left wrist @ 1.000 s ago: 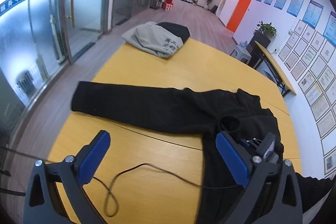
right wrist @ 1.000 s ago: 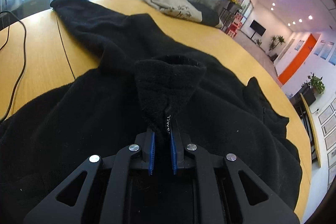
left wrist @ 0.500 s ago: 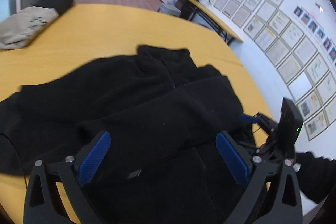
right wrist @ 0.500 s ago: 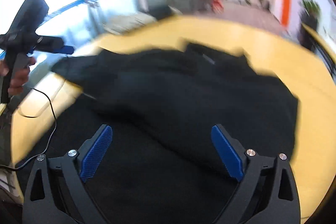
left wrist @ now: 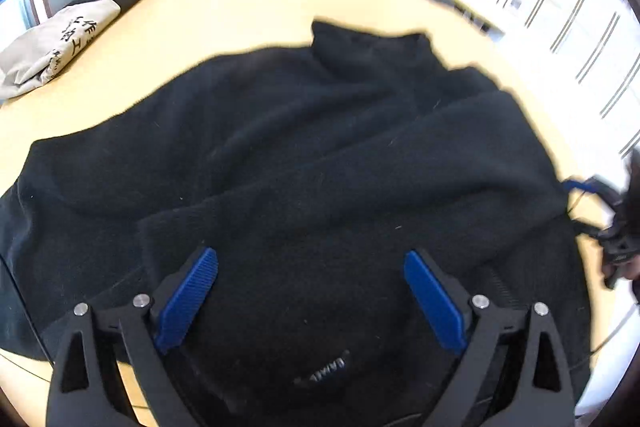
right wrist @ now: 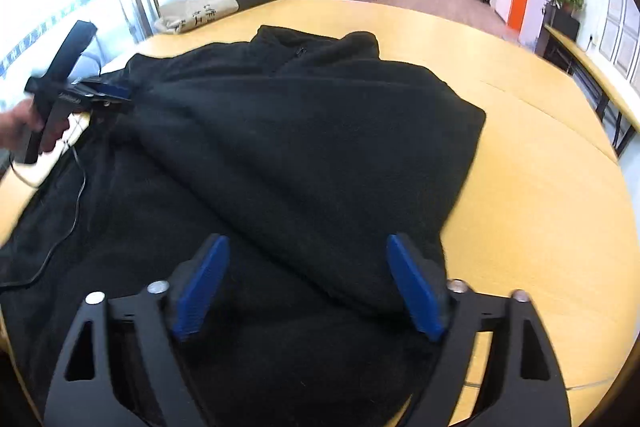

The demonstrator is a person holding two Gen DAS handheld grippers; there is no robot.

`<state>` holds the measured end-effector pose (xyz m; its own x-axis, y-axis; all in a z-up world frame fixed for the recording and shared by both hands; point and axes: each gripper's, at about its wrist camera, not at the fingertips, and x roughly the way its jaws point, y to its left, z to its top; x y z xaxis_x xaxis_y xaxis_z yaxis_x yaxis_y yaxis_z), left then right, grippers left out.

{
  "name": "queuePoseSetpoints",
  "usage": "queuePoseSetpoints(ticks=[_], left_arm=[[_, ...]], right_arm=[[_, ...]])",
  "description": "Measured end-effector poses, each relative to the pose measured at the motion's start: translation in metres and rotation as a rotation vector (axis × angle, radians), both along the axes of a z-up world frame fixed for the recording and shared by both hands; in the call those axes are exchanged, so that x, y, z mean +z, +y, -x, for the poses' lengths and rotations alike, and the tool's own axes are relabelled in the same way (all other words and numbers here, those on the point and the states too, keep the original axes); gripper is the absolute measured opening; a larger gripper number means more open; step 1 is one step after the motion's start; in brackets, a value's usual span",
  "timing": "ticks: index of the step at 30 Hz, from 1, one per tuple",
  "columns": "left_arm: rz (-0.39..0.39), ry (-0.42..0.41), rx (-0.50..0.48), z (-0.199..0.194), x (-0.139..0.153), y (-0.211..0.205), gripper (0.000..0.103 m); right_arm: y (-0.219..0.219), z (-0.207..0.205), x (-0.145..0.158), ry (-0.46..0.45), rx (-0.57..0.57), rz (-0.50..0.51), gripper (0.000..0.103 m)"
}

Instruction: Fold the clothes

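Black fleece jacket (right wrist: 304, 147) judged soft, limp (grip hem edge); both grippers spread, right gripper (right wrist: 308, 283) closing on nothing.

Open left claw (left wrist: 310, 301) above black fleece (left wrist: 320, 155).

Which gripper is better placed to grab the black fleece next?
Left, marginally: the left gripper hangs open over the black fleece by its label. The right gripper, jaws closing on nothing, sits at the folded edge.

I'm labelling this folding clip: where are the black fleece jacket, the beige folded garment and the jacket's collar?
black fleece jacket (right wrist: 304, 147), right wrist view, folded-over top layer.
beige folded garment (left wrist: 56, 43), left wrist view, printed upper face.
collar (right wrist: 320, 41), right wrist view, by the zip.
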<state>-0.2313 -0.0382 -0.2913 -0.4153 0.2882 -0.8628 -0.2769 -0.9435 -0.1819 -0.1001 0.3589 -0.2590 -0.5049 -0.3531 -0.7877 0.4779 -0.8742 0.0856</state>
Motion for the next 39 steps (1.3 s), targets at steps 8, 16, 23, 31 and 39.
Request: queuePoseSetpoints(ticks=[8, 16, 23, 31, 39], left_arm=[[0.117, 0.049, -0.076, -0.016, -0.026, 0.008, 0.101], [-0.074, 0.173, 0.07, -0.047, 0.049, -0.062, 0.1], [-0.134, 0.289, 0.321, -0.114, 0.135, -0.187, 0.101], [-0.117, 0.333, 0.456, -0.192, 0.172, -0.284, 0.101], [-0.12, 0.411, 0.499, -0.233, 0.204, -0.33, 0.101]], right_arm=[[-0.024, 0.019, -0.002, -0.082, -0.057, -0.022, 0.096], [-0.11, 0.06, 0.043, -0.041, 0.027, 0.171, 0.1], [-0.289, 0.063, -0.02, -0.037, 0.339, -0.081, 0.077], [-0.334, 0.058, 0.009, 0.109, 0.268, 0.046, 0.088], [-0.377, 0.023, -0.036, 0.077, 0.43, -0.244, 0.037]])
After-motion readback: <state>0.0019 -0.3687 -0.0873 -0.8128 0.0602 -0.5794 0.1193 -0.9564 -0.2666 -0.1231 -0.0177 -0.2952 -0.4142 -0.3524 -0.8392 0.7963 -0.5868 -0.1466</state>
